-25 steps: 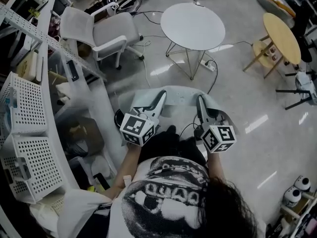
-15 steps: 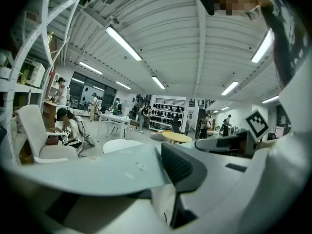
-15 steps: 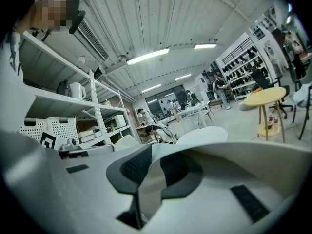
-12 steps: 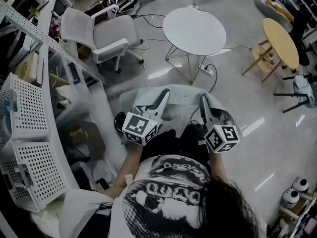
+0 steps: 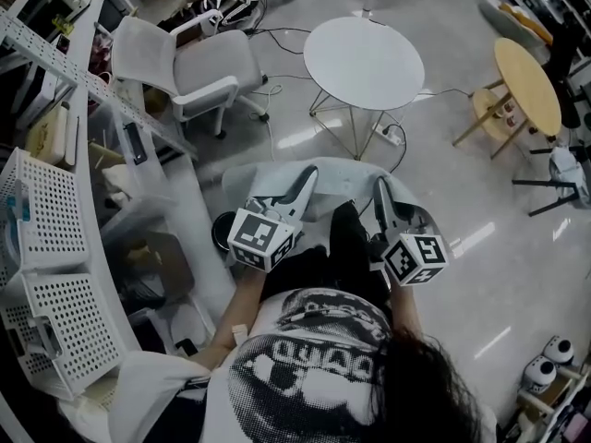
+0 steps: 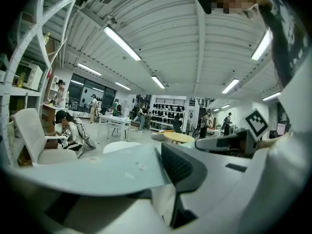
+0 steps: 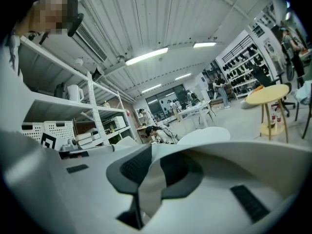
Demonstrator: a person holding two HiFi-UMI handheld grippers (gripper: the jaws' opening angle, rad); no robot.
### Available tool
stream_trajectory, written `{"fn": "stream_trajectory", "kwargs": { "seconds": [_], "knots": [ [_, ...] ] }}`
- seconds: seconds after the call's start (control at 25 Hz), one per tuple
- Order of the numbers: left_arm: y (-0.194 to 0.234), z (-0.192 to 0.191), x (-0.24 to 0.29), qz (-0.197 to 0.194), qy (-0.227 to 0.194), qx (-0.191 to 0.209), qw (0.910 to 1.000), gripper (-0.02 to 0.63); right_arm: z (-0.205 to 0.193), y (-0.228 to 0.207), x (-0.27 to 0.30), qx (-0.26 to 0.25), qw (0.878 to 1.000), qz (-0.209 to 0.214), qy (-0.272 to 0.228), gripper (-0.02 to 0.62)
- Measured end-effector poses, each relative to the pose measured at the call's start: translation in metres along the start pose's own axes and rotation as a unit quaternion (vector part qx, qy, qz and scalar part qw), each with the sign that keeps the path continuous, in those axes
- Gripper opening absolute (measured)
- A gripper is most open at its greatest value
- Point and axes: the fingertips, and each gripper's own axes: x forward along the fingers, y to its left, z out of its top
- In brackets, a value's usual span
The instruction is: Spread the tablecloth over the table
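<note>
The left gripper (image 5: pixel 304 177) and right gripper (image 5: pixel 379 188) stay nipped nearly closed on the pale tablecloth (image 5: pixel 338 175) (slung between both jaws), slightly nearer the round white counter (image 5: pixel 365 63) than 1 second ago.

Person in print tee, handheld rig.
White tee (image 5: pixel 305 377) w/ blk halftone print, long dark hair (image 5: pixel 429 386); left gripper (image 5: pixel 305 173) & right gripper (image 5: pixel 379 184) pale grey, blk-white marker cubes (image 5: pixel 261 238).
</note>
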Motion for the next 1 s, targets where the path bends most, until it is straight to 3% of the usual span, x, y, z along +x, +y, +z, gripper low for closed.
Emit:
{"fn": "stream_trajectory", "kwargs": {
  "seconds": [0.44,0.76,1.0],
  "knots": [
    [0.024,0.016,0.078,-0.001,0.008,-0.004,1.0000,0.063,0.033,-0.055,0.057,0.003,1.000,0.008,-0.007,0.055],
    [0.056,0.051,0.168,-0.004,0.002,0.002,1.0000,0.063,0.086,-0.112,0.126,0.017,0.999,0.024,-0.023,0.052],
    [0.079,0.085,0.231,-0.013,-0.008,0.028,0.9995,0.063,0.129,-0.147,0.170,0.023,0.998,0.032,-0.048,0.052]
  ]
}}
